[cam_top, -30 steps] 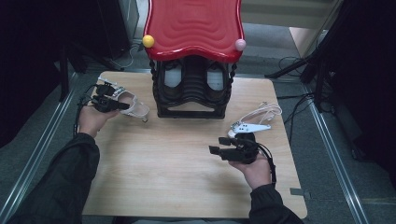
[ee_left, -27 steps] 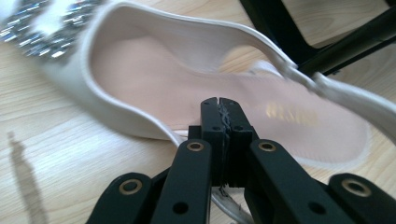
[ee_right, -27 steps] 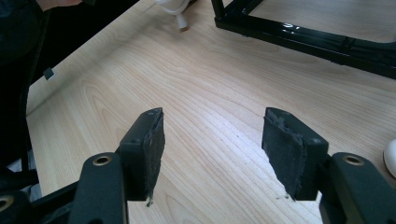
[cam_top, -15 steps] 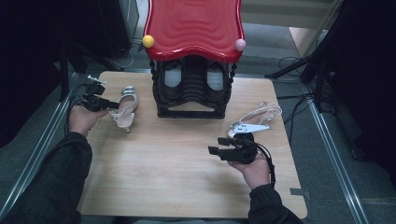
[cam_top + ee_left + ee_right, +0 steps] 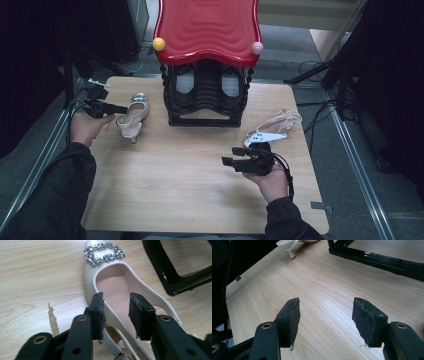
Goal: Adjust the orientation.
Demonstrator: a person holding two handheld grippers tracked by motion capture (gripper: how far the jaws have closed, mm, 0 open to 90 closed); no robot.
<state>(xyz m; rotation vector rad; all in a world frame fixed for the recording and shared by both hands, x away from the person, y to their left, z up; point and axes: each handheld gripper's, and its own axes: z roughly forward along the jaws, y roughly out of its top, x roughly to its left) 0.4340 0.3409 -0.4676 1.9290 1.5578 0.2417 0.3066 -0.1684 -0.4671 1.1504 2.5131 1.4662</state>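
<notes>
Now the left gripper (image 5: 116, 311), its jaws just opened halfway, straddles the side wall of the cream buckled slingback shoe (image 5: 132, 114) at the table's ten o'clock without pinching; pulling back carelessly could snag the strap. At four o'clock the right gripper (image 5: 235, 156) hangs wide open and empty, and the white sandal (image 5: 272, 128) beside it could get knocked.

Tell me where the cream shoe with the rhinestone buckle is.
In the high view the cream shoe lies on the table's left side, between the left gripper and the black rack.

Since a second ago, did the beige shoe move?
Yes. The beige shoe went down onto the table, left of the black rack. The left gripper has just been opening, jaws apart around the shoe's side.
</notes>
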